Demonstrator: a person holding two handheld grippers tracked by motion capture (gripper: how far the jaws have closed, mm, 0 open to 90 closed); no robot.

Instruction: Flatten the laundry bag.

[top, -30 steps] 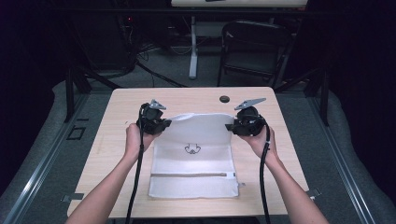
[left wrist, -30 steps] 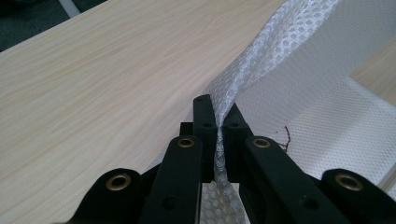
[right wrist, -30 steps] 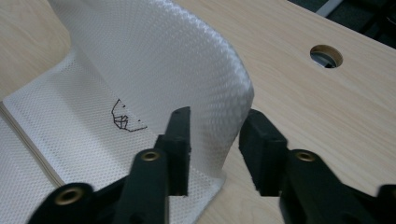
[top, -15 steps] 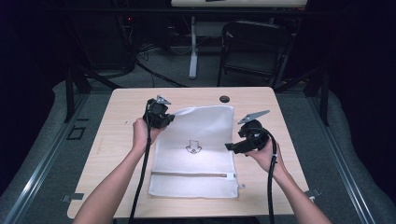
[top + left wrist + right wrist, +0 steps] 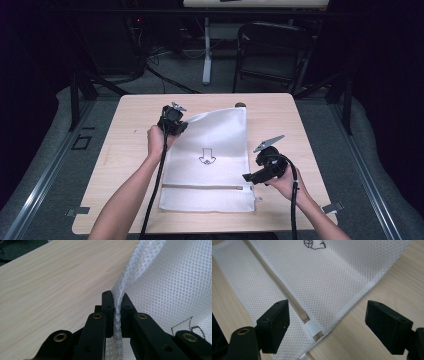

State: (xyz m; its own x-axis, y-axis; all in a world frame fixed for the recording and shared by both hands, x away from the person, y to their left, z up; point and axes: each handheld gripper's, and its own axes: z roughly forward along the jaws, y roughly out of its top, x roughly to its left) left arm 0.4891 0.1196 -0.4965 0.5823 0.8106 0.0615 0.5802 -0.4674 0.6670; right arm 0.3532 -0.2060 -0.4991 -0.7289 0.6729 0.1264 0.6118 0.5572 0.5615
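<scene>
high view: a white mesh bag [image 5: 210, 160] lies flat on the wooden table [image 5: 125, 130], its zipper [image 5: 205, 187] running across near the person's edge and looking closed along its whole length. the left gripper [image 5: 172, 120] sits at the bag's far left corner and has that corner pinched, the left hand [image 5: 157, 141] wrapped around it with the forearm reaching up from the bottom edge. the right gripper [image 5: 264, 167] hangs low just beside the bag's right edge, close to the zipper's end, pointing in toward the fabric; the right hand [image 5: 284, 179] holds it from behind.

left gripper view: the black jaws are closed tight on a bunched fold of the mesh [image 5: 117, 315], which rises between them and spreads out to the right over the table.

right gripper view: the jaws stand wide apart, having just been opening, with nothing clamped. between and beyond them lie the zipper's end and its slider [image 5: 304, 316], next to a small white tab [image 5: 312, 328].

judged from this, the bag is anchored at one corner and the zipper pull is lined up but not yet gripped; catching the slider and drawing the zipper open seems to be what remains.
</scene>
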